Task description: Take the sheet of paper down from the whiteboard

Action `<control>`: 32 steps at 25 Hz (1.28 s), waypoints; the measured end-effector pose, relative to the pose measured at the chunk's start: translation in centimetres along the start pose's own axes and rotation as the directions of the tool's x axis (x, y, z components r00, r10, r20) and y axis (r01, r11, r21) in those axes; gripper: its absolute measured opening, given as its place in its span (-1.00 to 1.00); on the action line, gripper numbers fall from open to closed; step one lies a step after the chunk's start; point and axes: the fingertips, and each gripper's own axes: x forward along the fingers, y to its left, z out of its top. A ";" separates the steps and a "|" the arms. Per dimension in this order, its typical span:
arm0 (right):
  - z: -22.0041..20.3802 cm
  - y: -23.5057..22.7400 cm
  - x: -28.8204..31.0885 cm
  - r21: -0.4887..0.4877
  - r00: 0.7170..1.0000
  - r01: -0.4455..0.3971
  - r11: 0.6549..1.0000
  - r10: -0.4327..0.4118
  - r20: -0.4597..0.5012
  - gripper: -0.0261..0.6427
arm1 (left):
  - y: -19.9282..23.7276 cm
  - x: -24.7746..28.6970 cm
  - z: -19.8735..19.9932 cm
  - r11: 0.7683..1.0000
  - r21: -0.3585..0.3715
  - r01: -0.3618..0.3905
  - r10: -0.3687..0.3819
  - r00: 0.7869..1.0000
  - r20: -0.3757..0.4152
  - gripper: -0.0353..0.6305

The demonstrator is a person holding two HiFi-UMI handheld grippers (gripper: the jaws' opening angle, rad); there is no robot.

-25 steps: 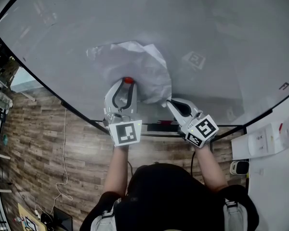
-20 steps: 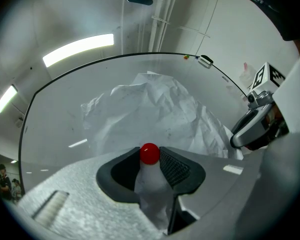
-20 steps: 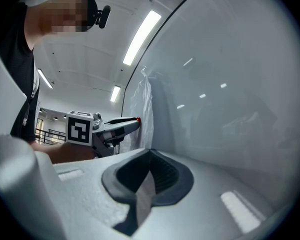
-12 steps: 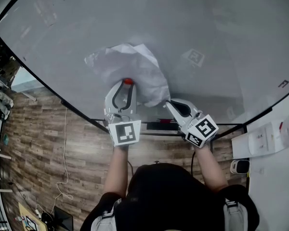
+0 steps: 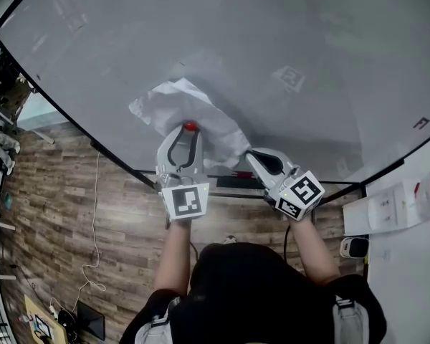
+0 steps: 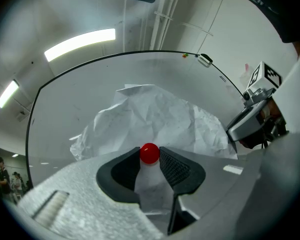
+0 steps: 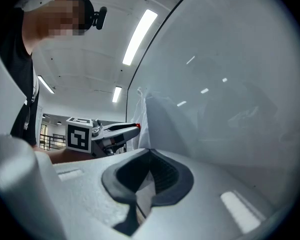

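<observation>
The crumpled white paper sheet hangs against the grey whiteboard. The left gripper is clamped on the small red round magnet; right gripper closed, seemingly pinching the sheet's lower corner. Risk: magnet comes free, corner pinch slips, sheet drops or tears.

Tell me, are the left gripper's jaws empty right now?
No, the left gripper has the red magnet pinched between its jaw tips, in front of the crumpled sheet of paper.
</observation>
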 end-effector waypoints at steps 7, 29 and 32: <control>-0.4 0.7 -1.5 0.014 1.000 -0.015 1.000 0.016 -0.014 -0.91 | -1.7 -2.1 -0.2 1.000 -0.025 0.003 -0.004 0.999 -0.038 -0.50; -1.7 4.6 -9.2 0.015 0.993 -0.110 0.994 0.110 -0.052 -0.91 | -7.7 -11.6 3.2 0.996 -0.034 -0.087 0.081 0.984 -0.159 -0.50; -1.6 5.4 -10.5 0.024 0.991 -0.126 0.992 0.127 -0.043 -0.91 | -8.7 -12.8 4.0 0.995 -0.034 -0.092 0.086 0.983 -0.164 -0.50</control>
